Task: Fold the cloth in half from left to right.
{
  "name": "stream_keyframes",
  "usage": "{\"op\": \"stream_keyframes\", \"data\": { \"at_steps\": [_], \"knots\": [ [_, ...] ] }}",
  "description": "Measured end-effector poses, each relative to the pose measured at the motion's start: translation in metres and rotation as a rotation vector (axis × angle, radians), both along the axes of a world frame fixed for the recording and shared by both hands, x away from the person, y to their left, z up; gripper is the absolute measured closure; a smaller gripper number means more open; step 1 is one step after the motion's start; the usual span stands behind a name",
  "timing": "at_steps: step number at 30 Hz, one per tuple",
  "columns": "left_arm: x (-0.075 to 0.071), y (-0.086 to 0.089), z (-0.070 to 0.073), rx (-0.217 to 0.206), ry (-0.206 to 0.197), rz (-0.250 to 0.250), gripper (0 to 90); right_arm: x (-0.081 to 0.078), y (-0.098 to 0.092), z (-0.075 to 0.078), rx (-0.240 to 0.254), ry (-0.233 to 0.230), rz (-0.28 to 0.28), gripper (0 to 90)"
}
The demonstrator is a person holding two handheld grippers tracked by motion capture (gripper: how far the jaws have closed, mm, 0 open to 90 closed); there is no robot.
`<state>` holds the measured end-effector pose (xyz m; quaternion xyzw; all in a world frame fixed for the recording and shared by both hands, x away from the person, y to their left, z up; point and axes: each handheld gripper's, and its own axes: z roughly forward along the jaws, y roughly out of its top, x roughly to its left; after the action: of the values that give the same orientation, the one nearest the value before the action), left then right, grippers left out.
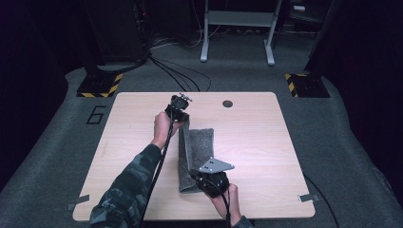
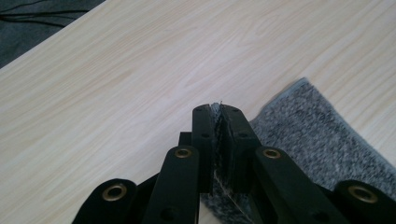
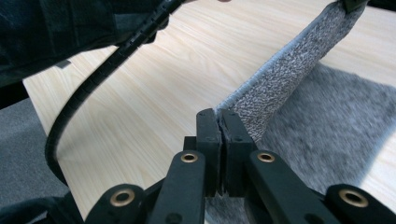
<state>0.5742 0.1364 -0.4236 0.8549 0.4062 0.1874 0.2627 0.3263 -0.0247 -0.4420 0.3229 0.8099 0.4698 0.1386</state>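
Here I have both sets of jaws clenched on one long edge of the grey towel [image 1: 197, 147], left gripper [image 1: 179, 110] far, right gripper [image 1: 205, 179] near, lifting it off the surface [image 1: 256, 142], seemingly mid-fold; next I should carry that edge evenly across.

1. From high above the near side we look forward and down on the table [image 1: 266, 142].
2. Both gripper views sit close, apparently sharing the grey towel [image 2: 317, 135] with it.
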Motion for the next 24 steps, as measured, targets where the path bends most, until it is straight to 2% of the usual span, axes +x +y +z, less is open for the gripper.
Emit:
{"op": "stream_keyframes", "data": {
  "at_steps": [5, 9, 12, 18, 24],
  "knots": [
    [0.003, -0.012, -0.007, -0.017, 0.004, -0.012, 84.3, 0.0, -0.009, -0.009, -0.03, 0.021, -0.031, 88.1],
    [0.005, -0.02, -0.012, -0.012, 0.006, -0.025, 84.2, 0.0, -0.016, -0.015, -0.047, 0.041, -0.059, 88.1],
    [0.004, -0.026, -0.016, -0.033, 0.008, -0.024, 84.2, 0.0, -0.021, -0.019, -0.057, 0.05, -0.068, 88.0],
    [0.003, -0.039, -0.019, -0.031, 0.012, -0.048, 84.2, -0.004, -0.03, -0.021, -0.058, 0.054, -0.078, 87.9],
    [0.005, -0.049, -0.026, -0.031, 0.023, -0.052, 83.8, -0.002, -0.038, -0.027, -0.053, 0.087, -0.116, 87.6]
  ]
}}
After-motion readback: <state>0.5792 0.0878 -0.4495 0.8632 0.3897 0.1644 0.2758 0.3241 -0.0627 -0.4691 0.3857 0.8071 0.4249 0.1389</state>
